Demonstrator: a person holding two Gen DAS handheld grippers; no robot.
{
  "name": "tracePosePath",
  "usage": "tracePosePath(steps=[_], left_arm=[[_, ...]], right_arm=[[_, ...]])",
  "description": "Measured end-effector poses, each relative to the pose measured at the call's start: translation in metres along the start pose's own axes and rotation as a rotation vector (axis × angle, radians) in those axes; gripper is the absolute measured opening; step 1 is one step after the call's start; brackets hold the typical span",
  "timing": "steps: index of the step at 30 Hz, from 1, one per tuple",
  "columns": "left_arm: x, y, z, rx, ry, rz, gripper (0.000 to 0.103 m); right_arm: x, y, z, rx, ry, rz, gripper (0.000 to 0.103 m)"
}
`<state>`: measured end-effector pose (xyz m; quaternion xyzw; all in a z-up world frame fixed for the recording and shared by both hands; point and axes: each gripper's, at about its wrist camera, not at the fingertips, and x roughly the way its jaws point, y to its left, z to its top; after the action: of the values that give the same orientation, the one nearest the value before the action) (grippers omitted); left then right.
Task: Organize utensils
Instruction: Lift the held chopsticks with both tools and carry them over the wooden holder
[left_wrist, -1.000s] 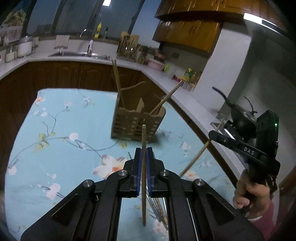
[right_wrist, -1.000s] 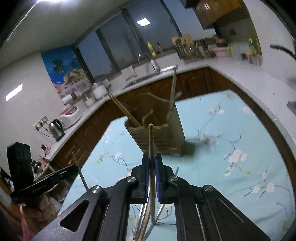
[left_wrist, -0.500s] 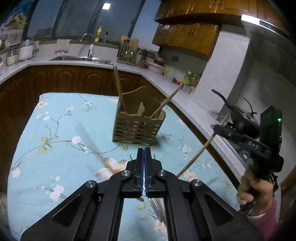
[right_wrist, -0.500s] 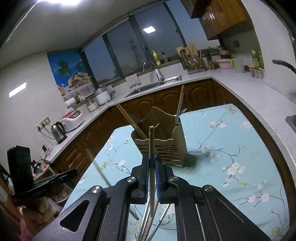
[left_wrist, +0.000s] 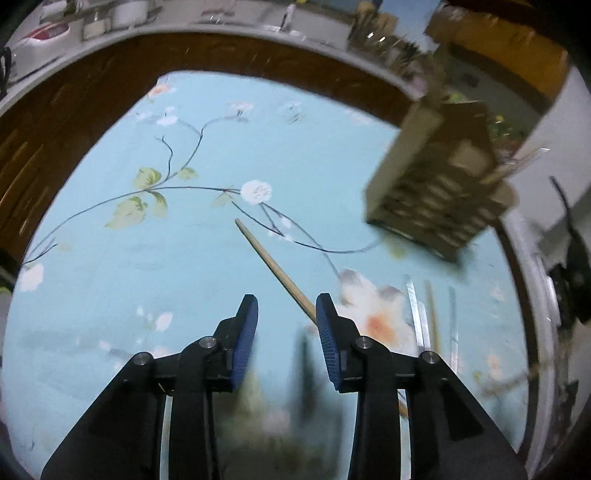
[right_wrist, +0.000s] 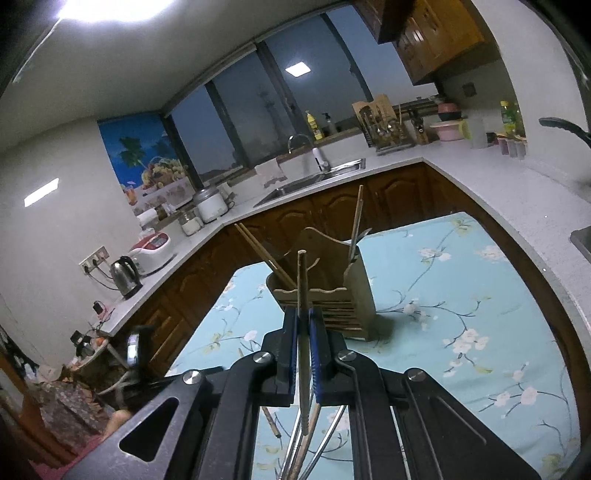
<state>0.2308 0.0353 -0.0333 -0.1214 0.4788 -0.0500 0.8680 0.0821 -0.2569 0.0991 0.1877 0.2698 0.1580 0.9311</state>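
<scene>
Floral blue tablecloth (left_wrist: 110, 266) fills your left view: your left gripper (left_wrist: 286, 325), jaws just parted and empty, hangs over a fallen chopstick (left_wrist: 275, 269). Only your right view shows your right gripper (right_wrist: 303, 345) clamped on an upright chopstick (right_wrist: 302, 280), with the wooden holder (right_wrist: 332, 295) beyond.

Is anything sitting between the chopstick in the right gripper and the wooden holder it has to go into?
Nothing visible. The right gripper is shut on the chopstick, and only bare tablecloth lies before the wooden holder.
</scene>
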Motion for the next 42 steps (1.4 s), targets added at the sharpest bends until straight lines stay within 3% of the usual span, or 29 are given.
tracePosePath(steps=[5, 7, 10, 12, 14, 26, 32, 42], left_arm=[[0.046, -0.015, 0.018, 0.037, 0.061, 0.088, 0.031], [0.051, -0.022, 0.022, 0.084, 0.035, 0.123, 0.031], [0.057, -0.035, 0.024, 0.155, 0.015, 0.152, 0.014], [0.056, -0.035, 0.023, 0.159, 0.022, 0.120, 0.006], [0.049, -0.032, 0.020, 0.151, 0.021, 0.092, 0.005], [-0.077, -0.046, 0.005, 0.157, -0.188, -0.180, 0.005], [-0.119, -0.047, 0.008, 0.149, -0.251, -0.250, 0.005], [-0.145, -0.049, 0.007, 0.161, -0.294, -0.268, 0.005]], right_arm=[[-0.002, -0.006, -0.001, 0.014, 0.000, 0.015, 0.006], [-0.004, -0.008, 0.000, 0.024, -0.002, 0.019, 0.006], [-0.007, -0.012, 0.001, 0.036, -0.009, 0.021, 0.007], [-0.009, -0.013, 0.002, 0.040, -0.016, 0.017, 0.007], [-0.011, -0.014, 0.002, 0.044, -0.020, 0.016, 0.007], [-0.017, -0.002, 0.006, 0.029, -0.042, 0.023, 0.007], [-0.017, 0.008, 0.008, 0.009, -0.045, 0.027, 0.007], [-0.020, 0.018, 0.010, -0.010, -0.056, 0.036, 0.007]])
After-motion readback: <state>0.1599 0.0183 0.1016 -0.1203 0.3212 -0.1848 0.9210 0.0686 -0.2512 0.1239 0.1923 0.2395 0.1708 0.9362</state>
